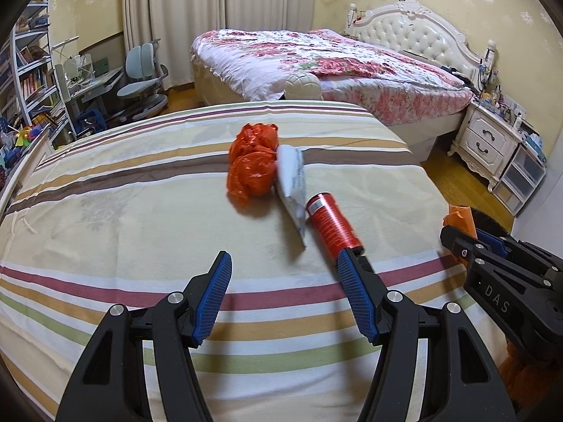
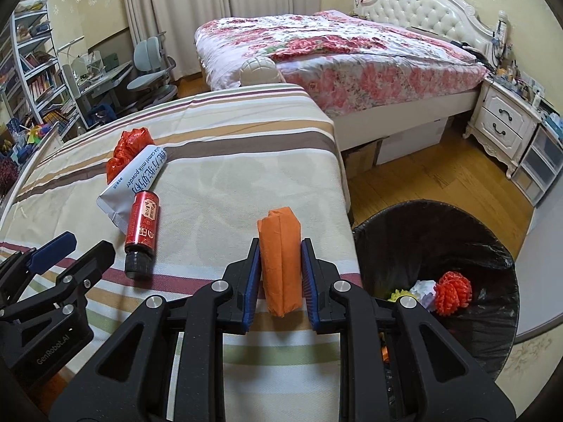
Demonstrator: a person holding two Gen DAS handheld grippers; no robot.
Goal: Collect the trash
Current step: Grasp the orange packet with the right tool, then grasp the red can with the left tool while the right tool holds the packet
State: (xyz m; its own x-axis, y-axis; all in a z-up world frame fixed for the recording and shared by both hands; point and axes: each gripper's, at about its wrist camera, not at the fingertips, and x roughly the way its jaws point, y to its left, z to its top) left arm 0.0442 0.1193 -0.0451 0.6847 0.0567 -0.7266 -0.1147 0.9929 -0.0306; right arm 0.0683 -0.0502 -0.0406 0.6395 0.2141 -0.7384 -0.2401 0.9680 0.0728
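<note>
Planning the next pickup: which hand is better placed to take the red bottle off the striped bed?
Left. Its tongs are open with the red bottle just ahead, beside one finger. The right tongs are shut on the orange packet, which likely goes to the bin first.

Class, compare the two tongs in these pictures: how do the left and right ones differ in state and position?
The left tongs are open and empty; the right tongs are shut on an orange packet. The left tongs point at the red bottle on the striped bed; the right tongs sit at the bed's edge beside the trash bin. Both have black frames and blue pads.
</note>
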